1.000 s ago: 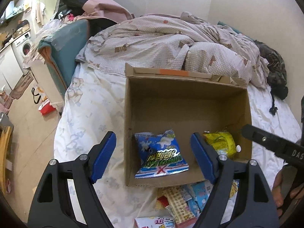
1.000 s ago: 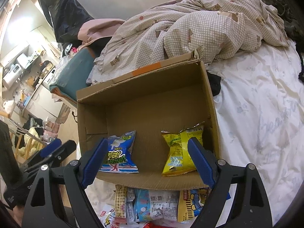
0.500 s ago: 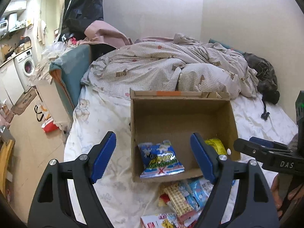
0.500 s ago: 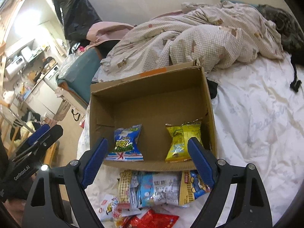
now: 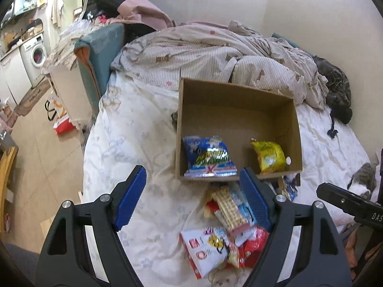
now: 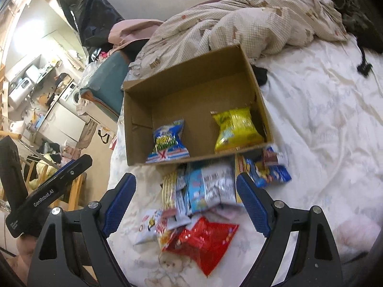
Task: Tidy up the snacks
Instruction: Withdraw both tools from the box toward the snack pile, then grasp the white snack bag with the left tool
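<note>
An open cardboard box (image 5: 234, 110) (image 6: 191, 88) lies on the bed. Inside it are a blue snack bag (image 5: 208, 157) (image 6: 168, 142) at the left and a yellow snack bag (image 5: 269, 156) (image 6: 237, 129) at the right. A pile of loose snack packets (image 5: 229, 217) (image 6: 203, 191) lies on the sheet in front of the box, with a red bag (image 6: 203, 241) nearest. My left gripper (image 5: 192, 198) is open and empty, above the sheet left of the pile. My right gripper (image 6: 185, 202) is open and empty, over the pile.
A rumpled checked duvet (image 5: 215, 55) lies behind the box. The bed's left edge drops to a tiled floor (image 5: 36, 167) with a teal chair (image 5: 100, 55) and a washing machine (image 5: 36, 55). A cat (image 5: 365, 179) lies at the right.
Both grippers have pulled back from the box toward the near side of the bed, so more of the loose packet pile shows. Both stay open and empty.
</note>
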Tool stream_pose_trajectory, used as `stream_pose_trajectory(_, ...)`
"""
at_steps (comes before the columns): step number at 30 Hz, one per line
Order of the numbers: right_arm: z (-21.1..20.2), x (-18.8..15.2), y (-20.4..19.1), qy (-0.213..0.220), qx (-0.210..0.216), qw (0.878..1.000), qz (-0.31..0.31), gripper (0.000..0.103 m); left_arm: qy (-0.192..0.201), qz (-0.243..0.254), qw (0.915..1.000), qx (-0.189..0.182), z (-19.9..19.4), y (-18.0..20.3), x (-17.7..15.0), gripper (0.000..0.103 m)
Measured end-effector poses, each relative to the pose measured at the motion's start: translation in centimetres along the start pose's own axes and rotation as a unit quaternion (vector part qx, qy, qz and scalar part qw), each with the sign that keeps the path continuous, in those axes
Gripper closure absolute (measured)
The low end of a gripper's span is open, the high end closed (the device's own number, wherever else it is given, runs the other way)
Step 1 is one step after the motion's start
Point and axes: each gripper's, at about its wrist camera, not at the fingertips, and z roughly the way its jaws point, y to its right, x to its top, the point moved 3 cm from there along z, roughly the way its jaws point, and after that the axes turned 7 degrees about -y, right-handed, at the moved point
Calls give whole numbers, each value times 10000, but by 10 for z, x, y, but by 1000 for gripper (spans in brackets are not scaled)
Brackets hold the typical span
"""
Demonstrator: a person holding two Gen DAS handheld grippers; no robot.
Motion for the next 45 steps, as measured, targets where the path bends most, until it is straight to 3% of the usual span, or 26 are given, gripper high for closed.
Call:
stream_pose_trajectory(5,-5,-18,10,-99,-59,9996,242,14,-311,-230,9992,124,7,-11,-16,25)
stream_pose_trajectory(12,-2,-25,24,-201,-86,9979,615,14,-1432,-468,9886,-59,41,-18,-45,25)
stream_pose_trajectory(15,2,-25,24,-237,-109,9976,639,14,-2141,-406,9759,-124,66,-11,-65,25)
stream_pose_trajectory(19,6,-25,22,-279,-100,9976,628,14,-2741,-903,9565,-431,99,-8,-86,25)
stream_pose_trajectory(22,7,-25,22,-289,-120,9978,580,14,-2953,-895,9496,-544,115,0,-93,25)
stream_pose_trajectory(27,5,-25,23,-271,-99,9979,581,14,-3036,-638,9494,-498,127,14,-99,25)
stream_pose_trajectory(31,7,-23,26,-291,-52,9972,690,14,-3398,-861,9342,-667,141,11,-115,25)
stream_pose_trajectory(32,8,-23,26,-298,-43,9971,705,14,-3423,-960,9318,-729,143,10,-117,30)
stream_pose_trajectory(33,9,-22,26,-304,-40,9970,708,14,-3410,-991,9316,-782,143,10,-117,40)
stream_pose_trajectory(36,11,-22,25,-317,-80,9972,671,14,-3331,-834,9352,-868,133,15,-112,56)
stream_pose_trajectory(42,13,-23,31,-399,-115,9961,778,14,-3044,-733,9478,-595,104,8,-103,58)
stream_pose_trajectory(45,27,-32,37,-805,-427,9925,819,14,-2697,-659,9600,-369,81,-4,-90,58)
